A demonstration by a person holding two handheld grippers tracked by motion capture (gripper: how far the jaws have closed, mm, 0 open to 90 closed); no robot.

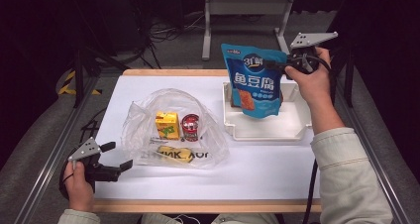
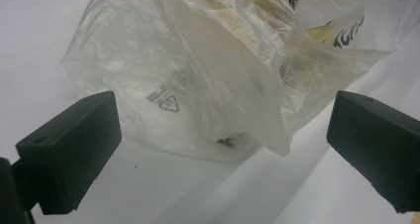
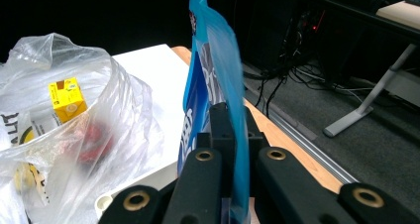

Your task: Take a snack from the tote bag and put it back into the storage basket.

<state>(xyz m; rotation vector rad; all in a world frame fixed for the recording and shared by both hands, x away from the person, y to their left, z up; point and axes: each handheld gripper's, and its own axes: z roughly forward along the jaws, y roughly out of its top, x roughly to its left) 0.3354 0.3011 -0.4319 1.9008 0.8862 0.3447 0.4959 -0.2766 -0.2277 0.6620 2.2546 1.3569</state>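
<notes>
Right claw (image 1: 275, 64) is clamped on the right-hand edge of a blue snack pouch (image 1: 254, 80), near its top. In the right gripper view the two black jaws pinch the thin blue film (image 3: 218, 85) edge-on between them, with no gap showing.

Pouch: flat, glossy, stand-up type — mid-blue front, large white characters across the middle, a round logo above them, and an orange-brown product picture low on the left. The top edge is tilted, left corner higher. It hangs upright with its lower end inside or just over the white tray (image 1: 297, 127); I cannot tell whether the bottom touches the tray floor.

The tray sits on the right half of the white worktop (image 1: 257, 169), near the far edge.

Left claw (image 1: 112, 156) rests low at the near left corner of the worktop, jaws spread wide and holding nothing. In the left gripper view the two black pads stand well apart, with the crumpled edge of a clear plastic bag (image 2: 208, 80) just beyond them, not touched.

The bag (image 1: 173, 130) lies left of the tray, mouth gaping — inside are a yellow carton (image 1: 167, 124), a red can (image 1: 190, 127) beside it, and a yellow item (image 1: 174, 154) nearer the person, under black lettering printed on the film.
</notes>
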